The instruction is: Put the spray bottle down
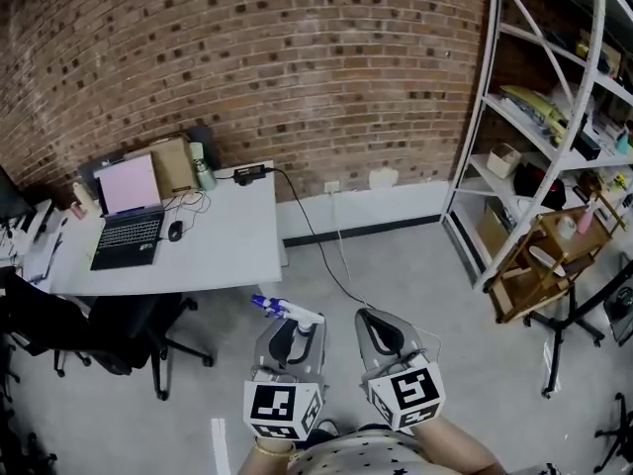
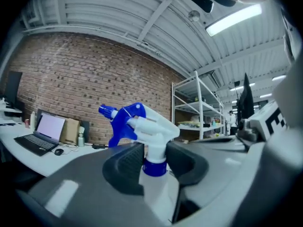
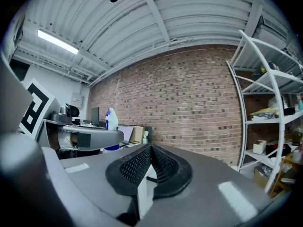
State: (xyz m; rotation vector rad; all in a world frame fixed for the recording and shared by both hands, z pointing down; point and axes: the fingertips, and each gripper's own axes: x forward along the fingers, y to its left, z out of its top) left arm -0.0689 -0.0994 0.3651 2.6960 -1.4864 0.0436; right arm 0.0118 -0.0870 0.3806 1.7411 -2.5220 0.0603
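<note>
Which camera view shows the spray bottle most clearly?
The left gripper view: the spray bottle fills the centre, its neck clamped in the left gripper. The head view shows it small, from above; the right gripper view shows only a part.

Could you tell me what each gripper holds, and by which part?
Left gripper holds the blue-headed white plastic spray bottle by its neck; right gripper holds nothing.

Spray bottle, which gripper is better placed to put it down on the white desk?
Left. The left gripper is shut on the neck of the spray bottle and is on the side nearer the white desk. The right gripper is shut and empty.
</note>
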